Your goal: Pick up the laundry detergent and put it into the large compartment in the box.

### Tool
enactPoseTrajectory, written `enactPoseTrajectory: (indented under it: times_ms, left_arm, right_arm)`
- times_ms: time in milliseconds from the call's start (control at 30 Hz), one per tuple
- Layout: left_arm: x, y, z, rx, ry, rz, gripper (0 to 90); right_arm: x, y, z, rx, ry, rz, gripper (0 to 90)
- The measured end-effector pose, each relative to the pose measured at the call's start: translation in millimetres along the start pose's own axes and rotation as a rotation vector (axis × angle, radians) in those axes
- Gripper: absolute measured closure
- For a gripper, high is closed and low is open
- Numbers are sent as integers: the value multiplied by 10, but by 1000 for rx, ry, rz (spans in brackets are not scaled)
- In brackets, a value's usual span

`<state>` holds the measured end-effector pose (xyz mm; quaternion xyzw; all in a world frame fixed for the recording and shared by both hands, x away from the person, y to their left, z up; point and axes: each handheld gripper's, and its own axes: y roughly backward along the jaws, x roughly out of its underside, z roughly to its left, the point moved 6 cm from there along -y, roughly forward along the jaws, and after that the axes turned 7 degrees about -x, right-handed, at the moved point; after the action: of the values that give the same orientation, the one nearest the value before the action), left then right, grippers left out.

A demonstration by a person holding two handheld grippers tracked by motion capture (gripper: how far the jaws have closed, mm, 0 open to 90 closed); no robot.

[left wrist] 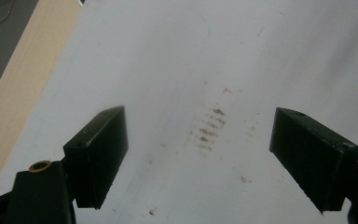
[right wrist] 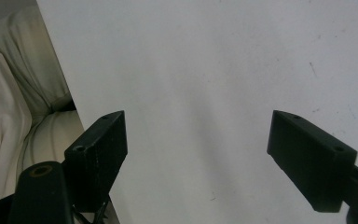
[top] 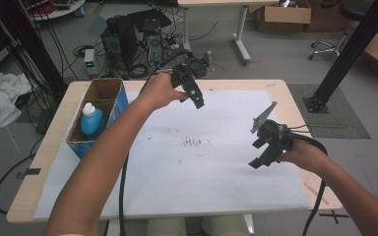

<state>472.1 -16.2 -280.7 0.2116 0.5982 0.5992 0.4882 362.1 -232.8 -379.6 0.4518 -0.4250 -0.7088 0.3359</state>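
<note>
My left gripper (top: 193,93) hangs over the far middle of the white sheet (top: 216,172), held in a hand. It is open, with nothing between its jaws. In the left gripper view, the left gripper (left wrist: 199,114) looks down on brown stains (left wrist: 209,130) on the sheet. My right gripper (top: 259,153) hovers over the sheet's right side, a grey plate on top. It is open too and holds nothing. The right gripper (right wrist: 198,116) points at bare white sheet (right wrist: 205,70) near its front edge.
A cardboard box (top: 120,101) stands on the table's left side with a blue bottle (top: 91,120) with a white cap in it. The person's light trousers (right wrist: 9,93) show past the sheet's edge. A computer (top: 128,39) and cables lie on the floor behind the table.
</note>
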Motion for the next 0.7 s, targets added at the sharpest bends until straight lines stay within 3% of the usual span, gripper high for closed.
enactPoseTrajectory:
  times_ms: [267, 700]
  left_arm:
    - [7, -138, -65, 21, -22, 10, 201]
    - [26, -121, -57, 18, -21, 11, 201]
  right_arm:
    - [2, -20, -18, -7, -8, -1, 200]
    - [-27, -24, -14, -6, -3, -3, 200]
